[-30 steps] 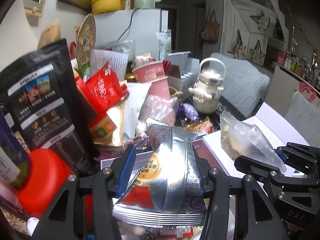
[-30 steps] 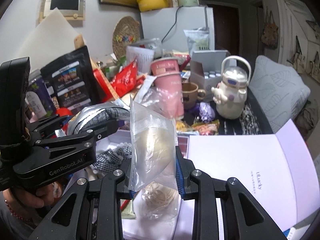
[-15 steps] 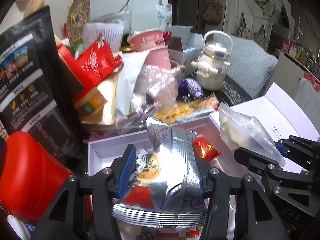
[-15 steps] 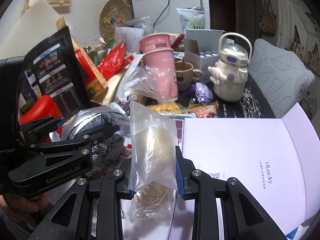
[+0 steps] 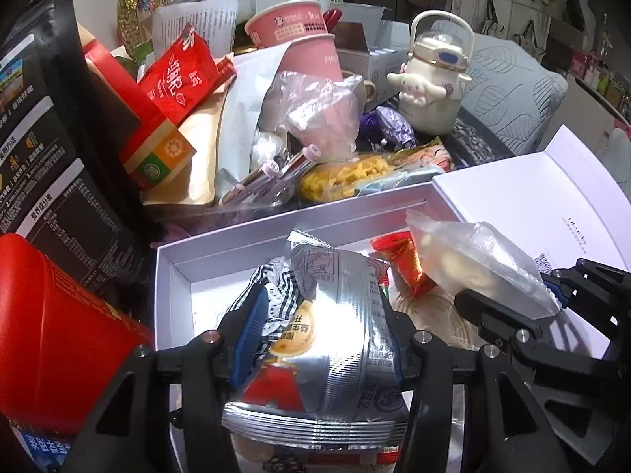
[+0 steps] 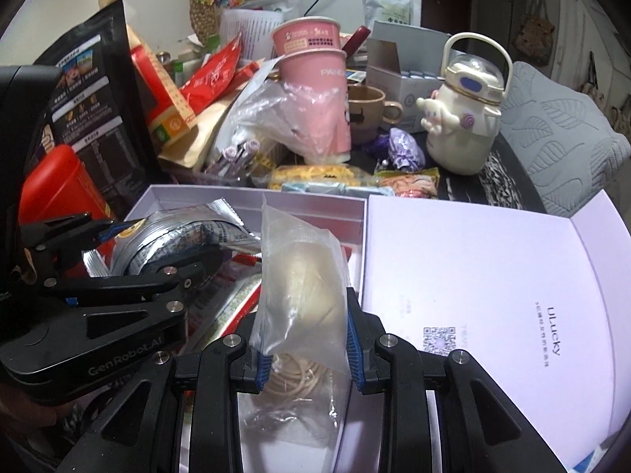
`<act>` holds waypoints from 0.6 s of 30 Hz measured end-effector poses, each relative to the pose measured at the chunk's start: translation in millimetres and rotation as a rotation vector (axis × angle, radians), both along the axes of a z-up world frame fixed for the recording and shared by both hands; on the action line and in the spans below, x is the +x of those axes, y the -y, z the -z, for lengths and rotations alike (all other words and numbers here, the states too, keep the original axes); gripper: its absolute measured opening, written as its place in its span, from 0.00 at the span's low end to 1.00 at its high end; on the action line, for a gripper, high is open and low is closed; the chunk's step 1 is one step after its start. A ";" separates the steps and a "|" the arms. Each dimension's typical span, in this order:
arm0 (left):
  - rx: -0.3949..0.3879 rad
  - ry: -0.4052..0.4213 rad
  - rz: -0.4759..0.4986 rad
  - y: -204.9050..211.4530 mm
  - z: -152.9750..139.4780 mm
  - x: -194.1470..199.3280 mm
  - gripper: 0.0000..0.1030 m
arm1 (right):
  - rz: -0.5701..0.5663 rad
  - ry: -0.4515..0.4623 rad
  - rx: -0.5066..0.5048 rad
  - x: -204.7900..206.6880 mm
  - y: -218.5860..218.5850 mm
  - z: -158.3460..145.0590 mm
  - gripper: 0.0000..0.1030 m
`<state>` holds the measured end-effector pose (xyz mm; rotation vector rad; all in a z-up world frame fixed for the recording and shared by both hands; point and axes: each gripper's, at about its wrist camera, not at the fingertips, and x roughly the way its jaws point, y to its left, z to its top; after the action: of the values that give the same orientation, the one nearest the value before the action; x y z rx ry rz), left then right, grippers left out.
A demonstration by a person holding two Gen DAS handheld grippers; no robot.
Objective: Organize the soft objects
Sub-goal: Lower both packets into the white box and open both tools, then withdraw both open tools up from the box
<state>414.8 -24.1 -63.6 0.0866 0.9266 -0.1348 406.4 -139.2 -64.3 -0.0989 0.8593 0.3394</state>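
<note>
- Left wrist view: the left gripper (image 5: 321, 339) clamps a silver snack bag (image 5: 335, 335) at bottom centre; its lower edge hides what lies beneath.
- The bag's long axis runs up the frame, its crimped top pointing away from the camera.
- It hangs over the white box (image 5: 169, 276), which holds checked cloth (image 5: 282, 287) and a red wrapper (image 5: 402, 264).
- Right wrist view: the right gripper (image 6: 305, 349) pinches an upright clear bag (image 6: 303, 276) at lower centre; the pale contents are hard to identify.

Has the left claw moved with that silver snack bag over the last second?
Yes. The left claw has tipped down toward the white box, carrying the silver snack bag over it; the box was hidden earlier.
</note>
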 end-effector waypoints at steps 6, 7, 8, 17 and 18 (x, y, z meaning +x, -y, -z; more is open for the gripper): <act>0.053 -0.024 -0.021 4.8 4.2 2.9 0.55 | -0.015 -0.009 -0.028 -2.1 -4.0 2.7 0.31; 0.053 -0.030 -0.023 4.3 5.2 3.3 0.56 | -0.013 -0.010 -0.030 -2.0 -4.3 2.6 0.33; 0.050 -0.033 -0.025 3.4 5.0 3.5 0.56 | -0.007 -0.013 -0.033 -1.5 -4.1 2.7 0.35; 0.037 -0.011 -0.065 -6.4 -8.5 -5.4 0.76 | 0.008 -0.012 -0.036 -11.6 -1.5 -4.6 0.55; 0.034 -0.007 -0.070 -7.8 -10.6 -7.2 0.76 | 0.008 -0.015 -0.027 -14.2 -0.5 -4.8 0.55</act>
<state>407.6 -16.3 -53.0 0.0849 0.9378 -0.0552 392.2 -138.7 -59.6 -0.1179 0.8788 0.3220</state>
